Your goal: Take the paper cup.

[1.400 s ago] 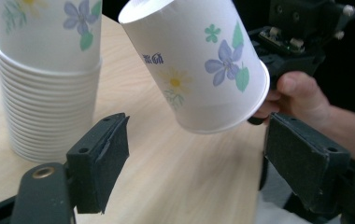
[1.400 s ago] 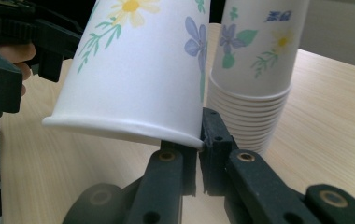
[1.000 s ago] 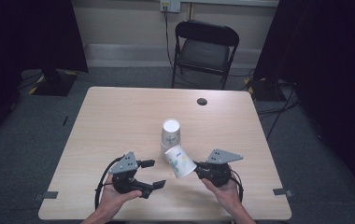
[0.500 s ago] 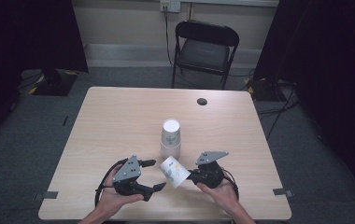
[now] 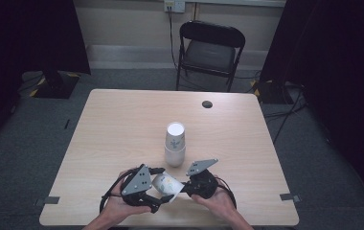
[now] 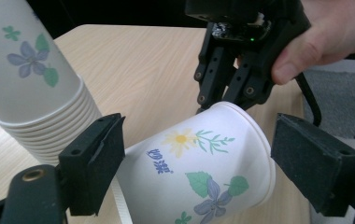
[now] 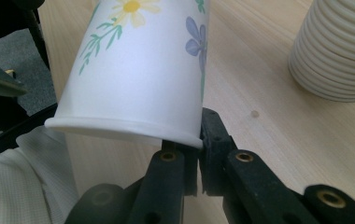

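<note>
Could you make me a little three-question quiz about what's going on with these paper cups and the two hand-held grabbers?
1. True or false: the right gripper pinches the rim of the flowered paper cup.
2. How do the left gripper jaws stand around that cup?
A. clamped flat on it
B. open, one on each side of it
C. far away from it
3. What stands upside down on the table, just beyond the two grippers?

Key
1. True: its jaws are closed on the rim, and the cup lies tilted on its side.
2. B. The left jaws have just been opening, with the cup between them.
3. The stack of paper cups.
</note>
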